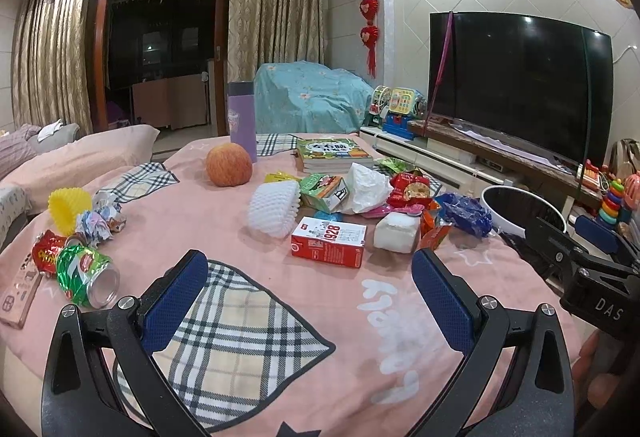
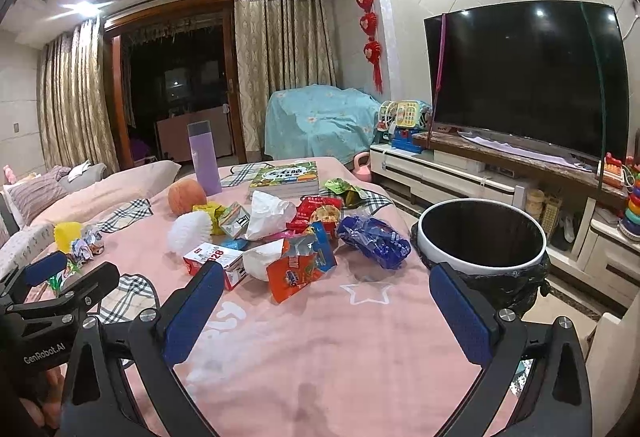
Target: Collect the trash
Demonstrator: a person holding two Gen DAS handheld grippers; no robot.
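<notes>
Trash lies on a pink tablecloth [image 1: 340,301]. A red "1928" box [image 1: 329,241], white foam net [image 1: 274,209], white tissue [image 1: 366,188], red snack bags [image 1: 410,191], blue wrapper [image 1: 466,215] and white foam block [image 1: 396,233] sit mid-table. A crushed green can [image 1: 86,275], crumpled paper [image 1: 100,221] and yellow cup [image 1: 68,207] lie at the left. An orange wrapper [image 2: 298,269] lies in front of my right gripper [image 2: 326,309]. A white bin with a black liner [image 2: 482,237] stands beside the table at the right. My left gripper [image 1: 310,301] and right gripper are open and empty above the near table.
An apple [image 1: 229,164], purple bottle [image 1: 242,117] and stack of books [image 1: 332,155] sit at the table's far side. A TV [image 1: 520,81] on a low cabinet stands at the right with toys. A sofa [image 1: 72,157] is at the left.
</notes>
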